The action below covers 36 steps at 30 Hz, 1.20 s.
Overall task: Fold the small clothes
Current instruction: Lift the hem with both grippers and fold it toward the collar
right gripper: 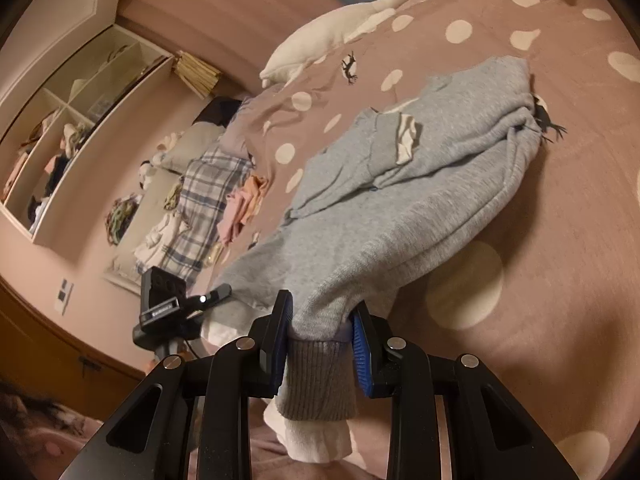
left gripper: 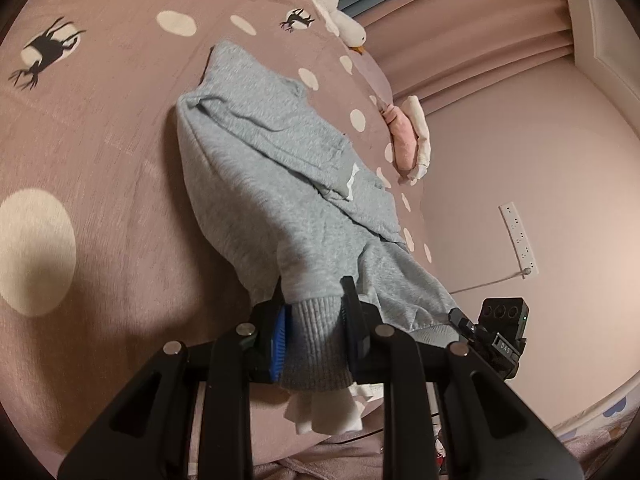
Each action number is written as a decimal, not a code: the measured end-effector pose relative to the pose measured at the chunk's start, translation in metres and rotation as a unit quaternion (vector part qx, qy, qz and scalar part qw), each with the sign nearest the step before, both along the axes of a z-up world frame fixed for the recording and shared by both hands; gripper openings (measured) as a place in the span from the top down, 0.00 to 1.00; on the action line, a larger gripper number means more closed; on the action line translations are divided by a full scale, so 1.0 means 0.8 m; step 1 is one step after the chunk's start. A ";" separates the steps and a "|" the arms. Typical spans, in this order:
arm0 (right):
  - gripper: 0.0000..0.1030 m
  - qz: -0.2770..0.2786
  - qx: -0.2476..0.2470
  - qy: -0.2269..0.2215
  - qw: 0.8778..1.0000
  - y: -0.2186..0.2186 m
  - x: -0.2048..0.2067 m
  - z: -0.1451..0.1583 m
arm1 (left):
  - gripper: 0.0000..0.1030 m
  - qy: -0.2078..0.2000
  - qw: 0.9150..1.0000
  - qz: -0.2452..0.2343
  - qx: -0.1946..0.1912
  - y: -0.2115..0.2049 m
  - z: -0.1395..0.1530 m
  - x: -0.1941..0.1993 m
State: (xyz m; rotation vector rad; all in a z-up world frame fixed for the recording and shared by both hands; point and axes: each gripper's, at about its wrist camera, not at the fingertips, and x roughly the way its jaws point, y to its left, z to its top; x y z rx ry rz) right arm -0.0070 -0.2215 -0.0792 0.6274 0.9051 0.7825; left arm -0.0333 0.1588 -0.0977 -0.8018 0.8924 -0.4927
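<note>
A small grey sweatshirt [left gripper: 272, 168] lies on the pink dotted bedspread [left gripper: 100, 140], its sleeves folded across the body. My left gripper [left gripper: 314, 300] is shut on the ribbed grey hem with a white layer hanging below. My right gripper [right gripper: 322, 312] is shut on the other corner of the same hem; the sweatshirt [right gripper: 420, 200] stretches away from it. The hem end is lifted off the bed while the far end rests on it. Each view shows the other gripper beside the hem: the right gripper [left gripper: 460, 316] and the left gripper [right gripper: 216, 294].
A white plush goose [right gripper: 340, 28] lies at the head of the bed. A pink and white folded item [left gripper: 408, 136] rests at the bed edge. A plaid cloth [right gripper: 208, 208] and pink clothes [right gripper: 244, 204] lie at the bed's side. Open shelves [right gripper: 80, 120] stand by the wall.
</note>
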 end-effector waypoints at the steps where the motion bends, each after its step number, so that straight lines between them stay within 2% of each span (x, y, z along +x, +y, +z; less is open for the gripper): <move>1: 0.71 0.002 -0.001 -0.003 1.000 0.002 0.001 0.004 | 0.79 -0.003 1.000 0.000 0.001 0.000 0.001 0.000; 25: 0.71 -0.017 0.011 -0.022 1.000 0.002 0.022 0.028 | 0.81 -0.058 0.998 0.000 0.000 0.008 0.031 0.019; 36: 0.71 -0.023 0.017 -0.023 0.999 0.003 0.036 0.030 | 0.80 -0.048 0.999 0.000 -0.011 0.009 0.025 0.038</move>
